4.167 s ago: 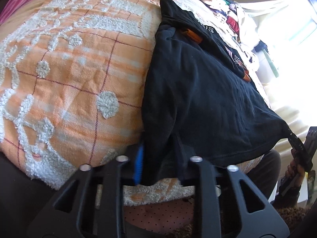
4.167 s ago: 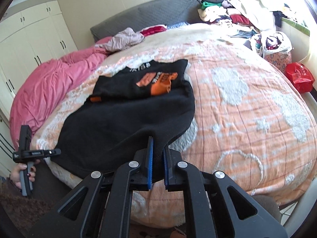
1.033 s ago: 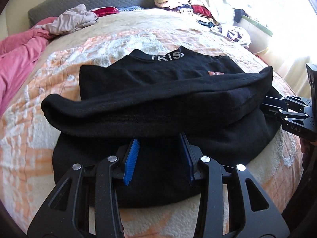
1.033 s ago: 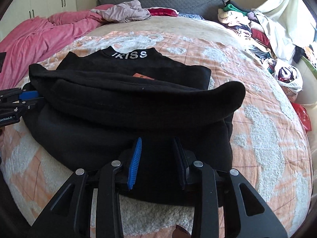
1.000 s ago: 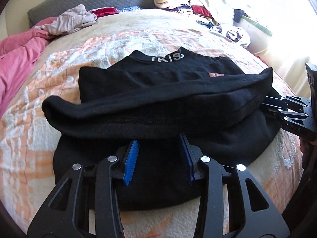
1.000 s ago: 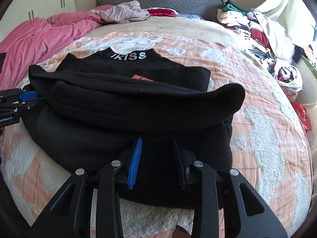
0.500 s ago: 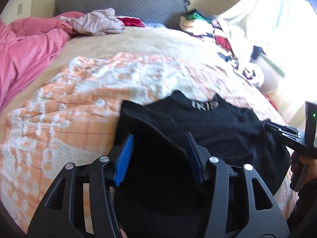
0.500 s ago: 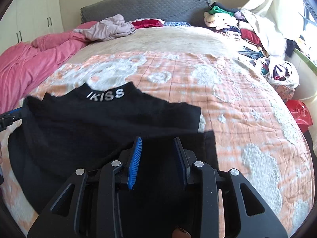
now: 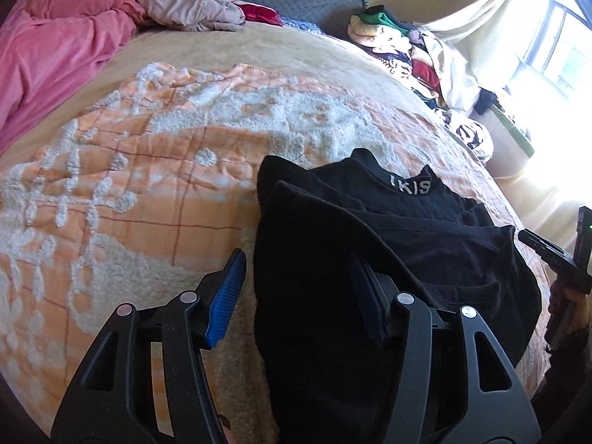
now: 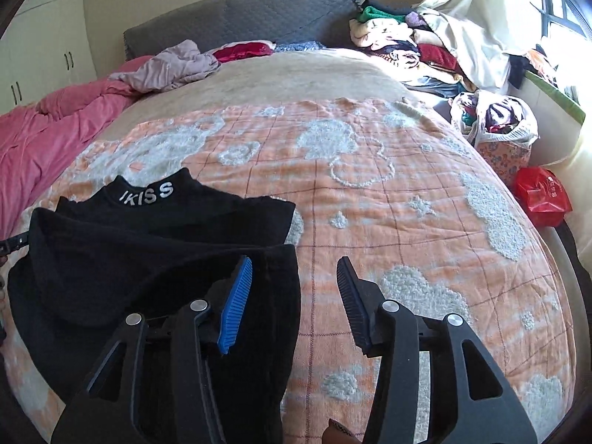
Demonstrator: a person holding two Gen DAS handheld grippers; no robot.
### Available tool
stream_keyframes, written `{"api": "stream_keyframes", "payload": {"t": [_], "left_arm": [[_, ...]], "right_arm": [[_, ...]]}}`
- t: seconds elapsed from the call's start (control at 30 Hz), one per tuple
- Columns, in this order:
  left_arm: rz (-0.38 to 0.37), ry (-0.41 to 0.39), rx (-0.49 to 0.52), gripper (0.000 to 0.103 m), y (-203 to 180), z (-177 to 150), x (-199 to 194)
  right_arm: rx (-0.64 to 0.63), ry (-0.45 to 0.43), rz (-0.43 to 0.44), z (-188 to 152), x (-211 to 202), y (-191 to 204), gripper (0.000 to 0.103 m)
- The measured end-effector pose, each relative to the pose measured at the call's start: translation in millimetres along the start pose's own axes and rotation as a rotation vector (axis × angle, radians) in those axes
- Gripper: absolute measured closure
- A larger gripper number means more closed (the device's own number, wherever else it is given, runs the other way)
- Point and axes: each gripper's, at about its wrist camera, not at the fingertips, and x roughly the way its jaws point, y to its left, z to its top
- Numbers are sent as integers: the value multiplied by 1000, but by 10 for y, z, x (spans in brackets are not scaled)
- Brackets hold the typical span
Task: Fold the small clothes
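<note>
Both grippers' fingers (image 9: 225, 292) opening, empty, over black top (image 10: 155, 255); bag (image 10: 518, 133) holds clothes

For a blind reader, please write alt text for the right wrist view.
The right gripper, jaws opening and holding nothing, hovers over the edge of a folded black top on an orange bedspread; clothes pile behind.

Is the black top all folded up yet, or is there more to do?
Partly. The black top lies on the bed with its lower half folded up toward the collar, so one fold looks done. Both grippers are letting go: the left gripper and right gripper have jaws opening, pads not pressing the cloth. Left to do: probably another fold, since it is wide and its edges sit uneven.
</note>
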Motion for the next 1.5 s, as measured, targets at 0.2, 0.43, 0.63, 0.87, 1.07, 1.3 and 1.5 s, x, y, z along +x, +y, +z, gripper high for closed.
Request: {"api": "stream_keyframes", "payload": {"t": [0.2,0.43,0.63,0.87,1.07,1.3,1.5], "left_arm": [[-46,11,4,66,-8,-22,110],[-37,-5,15,97,-44,-10,54],[-86,-34,-21,99,3,41,-98],[-164,-111,-94,99,130,220,-351],[-116,-124,-68,99,133,381,-201],[-58,-38,-161,99,453,285,261],[-17,-40,-151,91,424,234,213]], "right_arm": [[24,57,96,-38,229,36,58],[20,17,108,-38,82,55,94],[99,-46,144,37,-150,-81,95],[208,-125,184,221,-210,-291,95],[206,-120,160,331,26,-295,95],[186,-38,89,271,445,-281,95],[129,-30,2,253,435,-228,86]]}}
